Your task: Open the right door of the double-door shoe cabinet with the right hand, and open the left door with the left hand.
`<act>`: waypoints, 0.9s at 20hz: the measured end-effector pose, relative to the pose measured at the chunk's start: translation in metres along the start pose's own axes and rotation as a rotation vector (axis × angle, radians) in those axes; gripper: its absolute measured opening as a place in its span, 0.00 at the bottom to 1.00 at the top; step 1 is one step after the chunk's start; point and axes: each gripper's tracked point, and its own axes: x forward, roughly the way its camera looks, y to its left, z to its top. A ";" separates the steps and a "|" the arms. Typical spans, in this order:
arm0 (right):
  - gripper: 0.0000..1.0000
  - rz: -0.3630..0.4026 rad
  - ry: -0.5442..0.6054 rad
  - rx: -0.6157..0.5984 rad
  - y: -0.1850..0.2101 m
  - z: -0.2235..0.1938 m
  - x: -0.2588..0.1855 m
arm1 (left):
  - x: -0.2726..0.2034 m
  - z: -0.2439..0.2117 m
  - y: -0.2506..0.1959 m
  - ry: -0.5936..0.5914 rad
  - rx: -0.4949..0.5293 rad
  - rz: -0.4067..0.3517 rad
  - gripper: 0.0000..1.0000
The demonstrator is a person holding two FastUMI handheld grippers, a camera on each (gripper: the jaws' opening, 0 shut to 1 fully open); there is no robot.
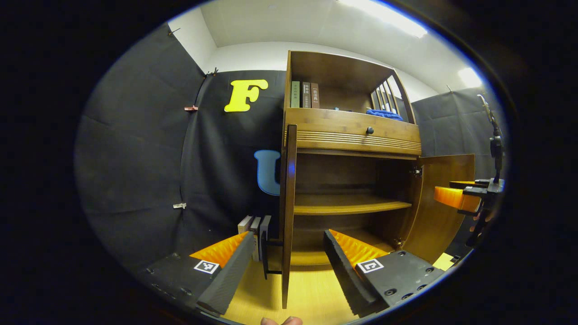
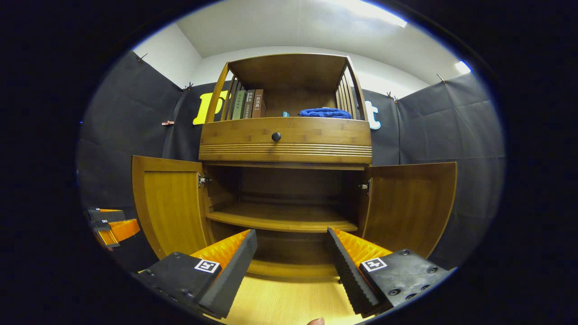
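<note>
Straddling left door (image 1: 289, 212) edge, left gripper (image 1: 289, 253) agape

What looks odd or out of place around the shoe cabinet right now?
Nothing stands out. The left door and right door are both swung open and hang straight, the inner shelf looks bare, and the books stand upright beside a blue cloth on top.

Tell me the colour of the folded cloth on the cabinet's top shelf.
The cloth is blue, clearest in the right gripper view.
</note>
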 end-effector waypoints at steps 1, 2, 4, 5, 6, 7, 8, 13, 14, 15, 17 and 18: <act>0.98 -0.001 -0.002 0.003 0.000 0.001 0.001 | 0.000 0.001 0.000 -0.001 0.001 0.001 0.95; 0.98 -0.001 -0.005 0.003 0.000 0.001 0.000 | 0.001 -0.001 -0.001 -0.002 0.005 0.002 0.95; 0.98 -0.001 -0.008 -0.003 -0.001 0.002 0.000 | 0.001 0.000 0.000 -0.002 0.008 0.004 0.95; 0.98 0.000 -0.008 -0.004 -0.001 0.002 0.000 | 0.001 0.001 -0.001 -0.004 0.006 0.004 0.95; 0.98 0.001 -0.009 -0.003 -0.001 0.002 0.000 | 0.000 0.001 -0.002 -0.005 0.004 0.004 0.95; 0.96 0.002 -0.010 -0.003 -0.001 0.003 0.000 | 0.000 0.001 -0.003 -0.005 0.003 0.003 0.95; 0.97 0.002 -0.012 -0.005 -0.002 0.003 -0.001 | 0.000 0.001 -0.005 -0.004 0.004 0.002 0.95; 0.98 -0.005 -0.012 -0.015 -0.007 0.002 -0.003 | 0.001 0.001 -0.013 -0.001 0.009 -0.009 0.95; 0.98 -0.008 -0.011 -0.015 -0.009 0.002 -0.003 | 0.001 0.000 -0.015 0.000 0.009 -0.013 0.95; 0.98 -0.008 -0.011 -0.015 -0.010 0.002 -0.002 | 0.001 0.000 -0.016 0.002 0.008 -0.016 0.95; 0.98 -0.011 -0.014 -0.010 -0.011 0.004 0.000 | 0.002 -0.001 -0.021 0.005 0.009 -0.022 0.96; 0.99 -0.012 -0.020 -0.004 -0.012 0.005 0.000 | 0.002 -0.002 -0.022 0.009 0.012 -0.024 0.95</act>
